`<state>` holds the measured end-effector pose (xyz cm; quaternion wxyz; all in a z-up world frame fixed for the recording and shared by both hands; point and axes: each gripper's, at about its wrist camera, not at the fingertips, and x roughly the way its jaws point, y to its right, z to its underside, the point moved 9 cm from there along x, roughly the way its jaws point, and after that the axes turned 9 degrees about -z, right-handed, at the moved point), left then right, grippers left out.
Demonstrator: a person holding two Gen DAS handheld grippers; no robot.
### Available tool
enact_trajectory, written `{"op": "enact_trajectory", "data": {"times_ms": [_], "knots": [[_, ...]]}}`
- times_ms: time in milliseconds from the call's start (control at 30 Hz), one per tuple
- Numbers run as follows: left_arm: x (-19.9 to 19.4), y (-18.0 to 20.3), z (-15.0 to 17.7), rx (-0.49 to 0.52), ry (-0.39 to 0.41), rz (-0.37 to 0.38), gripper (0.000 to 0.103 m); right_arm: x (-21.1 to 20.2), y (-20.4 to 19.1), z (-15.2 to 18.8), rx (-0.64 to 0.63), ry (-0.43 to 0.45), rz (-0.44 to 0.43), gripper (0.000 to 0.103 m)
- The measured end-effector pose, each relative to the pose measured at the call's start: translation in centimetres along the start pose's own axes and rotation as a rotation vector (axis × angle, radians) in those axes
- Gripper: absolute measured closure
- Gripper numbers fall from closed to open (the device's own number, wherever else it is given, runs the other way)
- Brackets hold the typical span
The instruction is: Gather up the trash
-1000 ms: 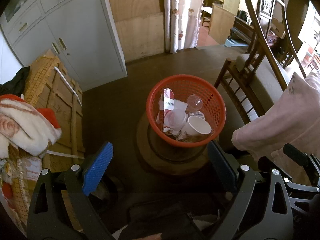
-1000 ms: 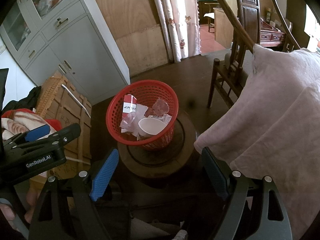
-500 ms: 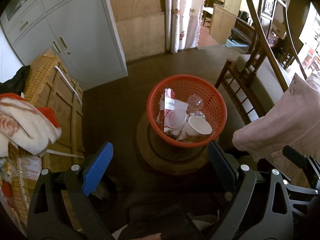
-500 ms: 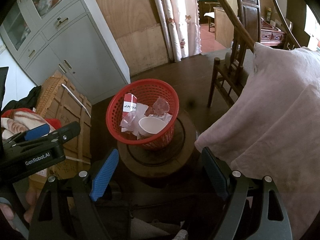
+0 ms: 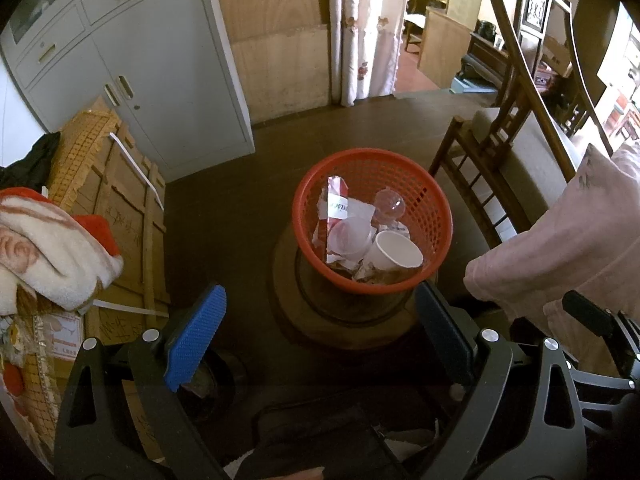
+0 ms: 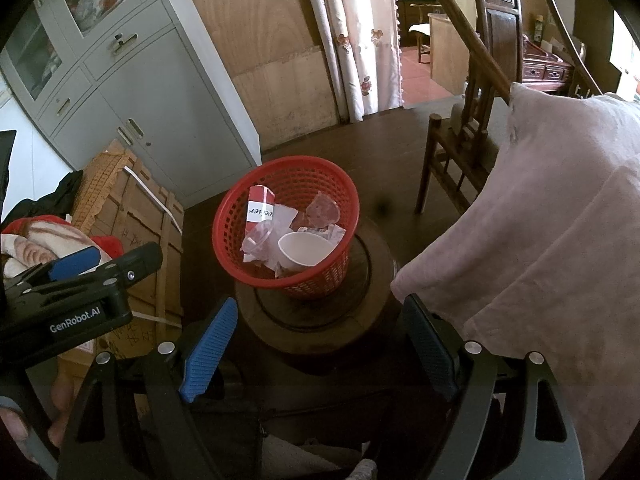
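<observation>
A red basket (image 5: 434,216) stands on a round dark wooden stool (image 5: 288,300) in the middle of the floor, and the trash lies inside it: a white paper cup (image 5: 394,254) tipped on its side, a clear plastic cup (image 5: 350,236), a red and white packet (image 5: 338,200) leaning against the mesh wall, and crumpled clear wrapping. The left tongs (image 5: 320,336) hang above and short of the basket, spread wide with nothing between the blue pads. The right tongs (image 6: 316,344) hang likewise, released and empty. A wooden chair (image 5: 492,184) stands to the right of the stool, a pink cloth (image 6: 540,248) nearer, a cardboard box (image 5: 120,216) to the left.
</observation>
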<state>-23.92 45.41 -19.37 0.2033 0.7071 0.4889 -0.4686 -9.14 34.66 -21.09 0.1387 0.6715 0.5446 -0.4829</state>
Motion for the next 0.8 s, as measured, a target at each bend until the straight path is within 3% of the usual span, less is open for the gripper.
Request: {"op": "enact_trajectory", "data": {"times_ms": [800], "knots": [[-0.09,-0.02,0.03,0.004,0.011,0.004,0.011,0.0,-0.07,0.37,-0.001,-0.008,-0.002,0.02]]}}
